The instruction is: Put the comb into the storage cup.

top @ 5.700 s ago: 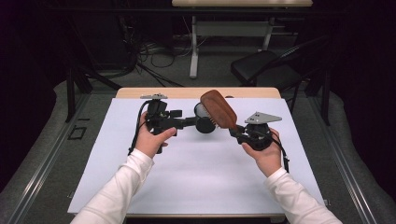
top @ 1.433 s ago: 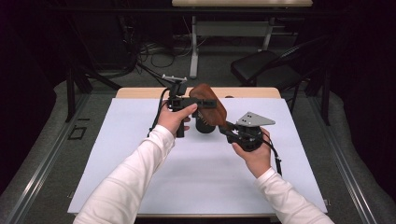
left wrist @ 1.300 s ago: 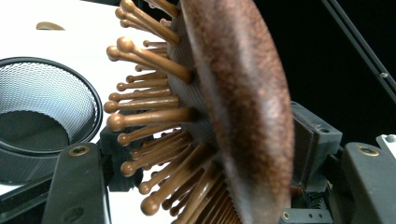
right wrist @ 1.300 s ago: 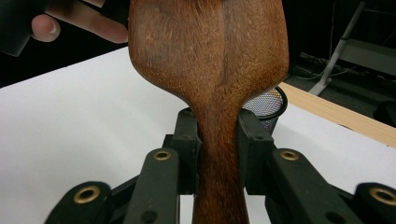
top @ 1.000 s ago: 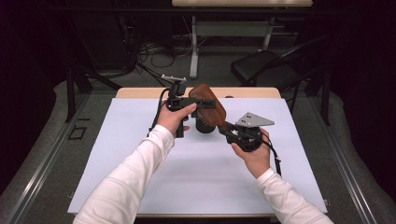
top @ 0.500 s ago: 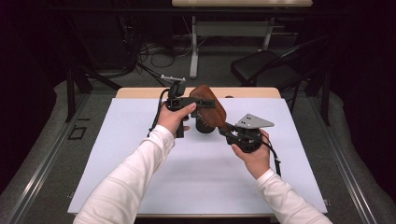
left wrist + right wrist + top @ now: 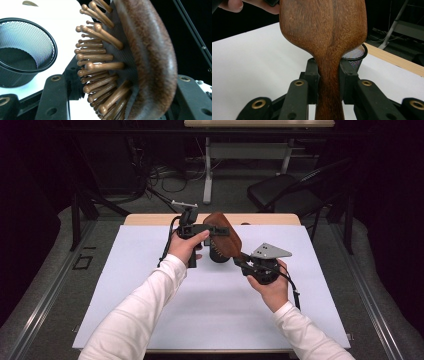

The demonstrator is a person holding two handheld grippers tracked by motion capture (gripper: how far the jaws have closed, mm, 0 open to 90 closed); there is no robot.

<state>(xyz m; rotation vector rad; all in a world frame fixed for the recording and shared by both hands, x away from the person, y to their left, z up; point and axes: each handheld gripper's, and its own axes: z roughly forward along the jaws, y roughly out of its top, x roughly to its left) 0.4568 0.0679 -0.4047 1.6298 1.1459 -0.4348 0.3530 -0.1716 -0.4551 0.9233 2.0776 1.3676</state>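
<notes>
Wooden hairbrush (image 7: 223, 236), just one: right tool (image 7: 329, 75) clamps its handle, left tool (image 7: 120, 100) has been closing around its head; one mesh cup (image 7: 23, 50) sits beneath on the worktop (image 7: 210, 310).

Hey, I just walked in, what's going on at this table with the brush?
A person at a white table is passing a wooden hairbrush between two hand-held tongs. The right tongs clamp its handle. The left tongs sit around the brush head, one jaw on the bristle side and one on the wooden back, and have just been closing on it. A black mesh cup stands on the table just behind the brush.
</notes>
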